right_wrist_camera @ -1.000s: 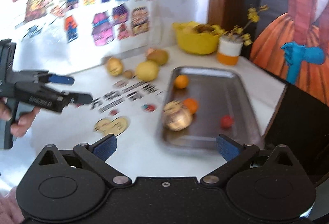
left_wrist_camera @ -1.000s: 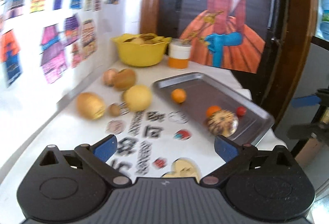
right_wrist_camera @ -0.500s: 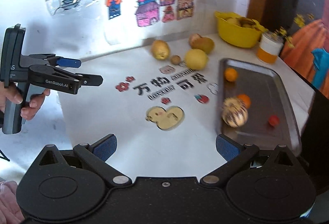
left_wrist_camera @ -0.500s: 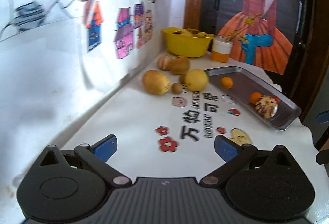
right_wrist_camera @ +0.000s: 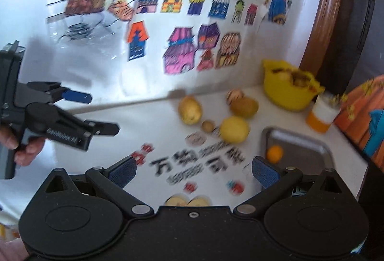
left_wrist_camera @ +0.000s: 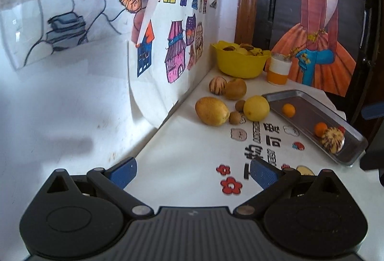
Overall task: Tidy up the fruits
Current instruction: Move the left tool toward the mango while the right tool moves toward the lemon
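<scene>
Running along a wall of coloured drawings (left_wrist_camera: 182, 54), the white counter (left_wrist_camera: 192, 153) keeps loose fruits (left_wrist_camera: 212, 111) near its far corner beside the tray (left_wrist_camera: 309, 112), while both hand-held grippers, left (left_wrist_camera: 193, 169) and right (right_wrist_camera: 193, 168), spread empty, have drawn back.

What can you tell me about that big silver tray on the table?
The metal tray is a shallow grey rectangle with a raised rim and rounded corners, lying flat on the white table's right side. Inside are two small oranges, a striped round fruit and something small and red behind it. The yellow lemon sits just outside its left edge.
</scene>
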Action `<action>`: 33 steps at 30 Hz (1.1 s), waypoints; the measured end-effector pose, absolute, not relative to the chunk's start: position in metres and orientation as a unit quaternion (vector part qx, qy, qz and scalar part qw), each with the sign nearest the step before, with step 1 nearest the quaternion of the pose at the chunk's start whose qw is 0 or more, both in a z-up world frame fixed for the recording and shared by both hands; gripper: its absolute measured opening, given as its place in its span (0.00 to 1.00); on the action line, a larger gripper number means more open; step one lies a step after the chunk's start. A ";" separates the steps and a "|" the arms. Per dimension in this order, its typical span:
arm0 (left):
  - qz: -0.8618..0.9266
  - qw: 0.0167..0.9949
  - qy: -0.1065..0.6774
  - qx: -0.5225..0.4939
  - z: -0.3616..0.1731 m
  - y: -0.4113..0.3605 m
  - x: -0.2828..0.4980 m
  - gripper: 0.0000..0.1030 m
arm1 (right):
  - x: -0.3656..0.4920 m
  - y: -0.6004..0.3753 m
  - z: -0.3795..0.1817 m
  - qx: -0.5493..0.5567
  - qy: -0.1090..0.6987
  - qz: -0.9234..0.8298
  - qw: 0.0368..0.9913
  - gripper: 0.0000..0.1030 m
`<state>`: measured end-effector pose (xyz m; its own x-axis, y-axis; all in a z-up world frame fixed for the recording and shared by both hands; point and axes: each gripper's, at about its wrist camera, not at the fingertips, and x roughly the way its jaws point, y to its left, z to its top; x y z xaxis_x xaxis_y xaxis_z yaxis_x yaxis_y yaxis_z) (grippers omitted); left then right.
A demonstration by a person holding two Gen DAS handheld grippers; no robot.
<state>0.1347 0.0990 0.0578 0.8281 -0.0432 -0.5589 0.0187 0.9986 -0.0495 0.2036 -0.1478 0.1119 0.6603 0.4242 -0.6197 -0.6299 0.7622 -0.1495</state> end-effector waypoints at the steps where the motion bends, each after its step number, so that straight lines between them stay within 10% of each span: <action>1: -0.017 0.956 0.291 -0.022 0.058 0.098 0.139 0.99 | 0.210 -0.145 0.111 -0.185 0.284 0.292 0.894 0.99; 33: 0.006 0.935 0.336 -0.111 0.008 0.072 0.328 0.99 | 0.377 -0.116 0.016 -0.238 0.298 0.296 0.876 0.89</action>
